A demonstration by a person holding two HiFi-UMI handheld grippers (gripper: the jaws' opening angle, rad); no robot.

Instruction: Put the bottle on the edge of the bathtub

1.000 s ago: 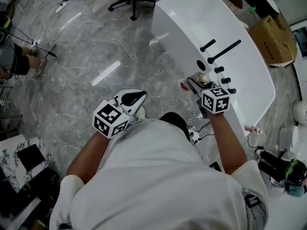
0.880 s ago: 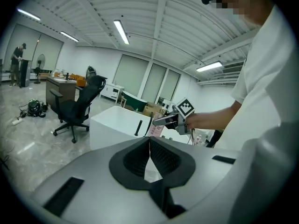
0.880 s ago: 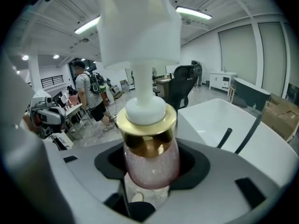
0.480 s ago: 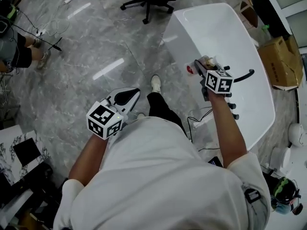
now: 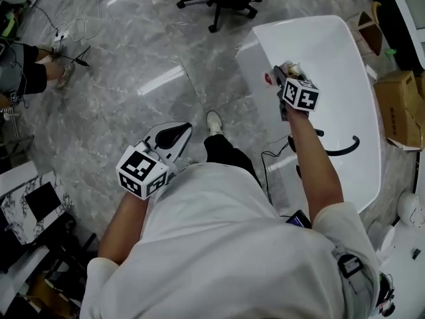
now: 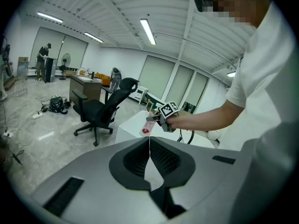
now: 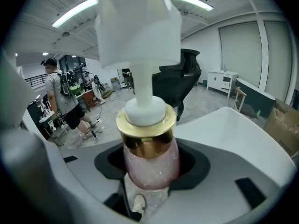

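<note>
Right tool (image 7: 149,169) pinching the pink pump bottle (image 7: 150,125) by its body; bottle held in the air over the white bathtub (image 5: 332,52), near its rim. Left tool (image 6: 149,141) pressed together, empty, low above the floor (image 5: 133,58).

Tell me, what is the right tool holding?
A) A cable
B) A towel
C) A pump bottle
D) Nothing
C: in the right gripper view the right tool is closed on a bottle, pink with a gold collar and a white pump.
</note>
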